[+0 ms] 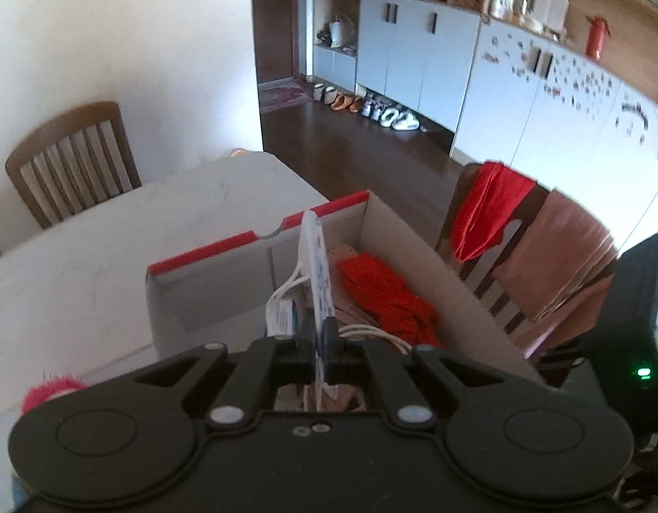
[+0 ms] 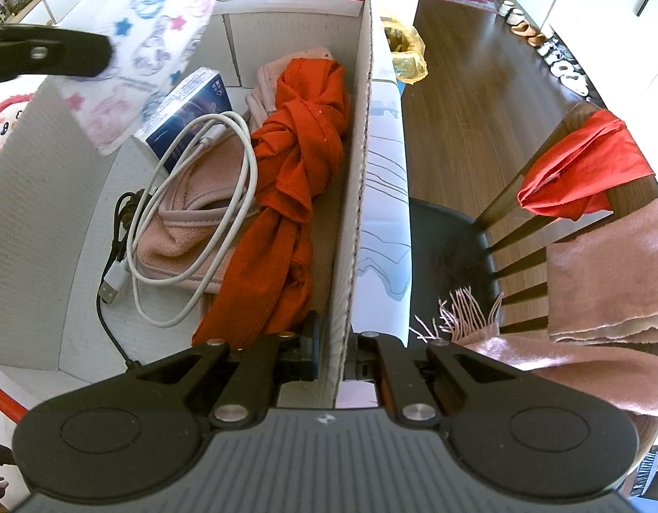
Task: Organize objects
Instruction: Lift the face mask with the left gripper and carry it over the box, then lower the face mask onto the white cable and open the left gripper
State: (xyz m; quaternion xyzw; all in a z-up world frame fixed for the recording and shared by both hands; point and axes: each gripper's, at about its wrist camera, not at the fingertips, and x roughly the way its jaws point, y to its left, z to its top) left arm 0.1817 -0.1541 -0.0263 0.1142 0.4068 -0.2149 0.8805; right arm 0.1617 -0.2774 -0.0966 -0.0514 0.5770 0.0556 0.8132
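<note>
While my left gripper point(image 1: 319, 344) is clamped on the white cloth printed with pink and blue stars point(image 2: 153, 38), hanging over the box's upper left, my right gripper point(image 2: 331, 355) pinches the right wall of the red-rimmed cardboard box point(image 2: 363, 128). The knotted orange garment point(image 2: 303, 162), pink towel point(image 2: 179, 231), white cable point(image 2: 243, 171) and blue carton point(image 2: 192, 115) lie inside; only the cloth seems left. Only the right view shows the cloth's print; the left sees it edge-on.

Bright daylight, washed-out white wall point(image 1: 115, 42), soft motion blur, strong fisheye bending at edges
</note>
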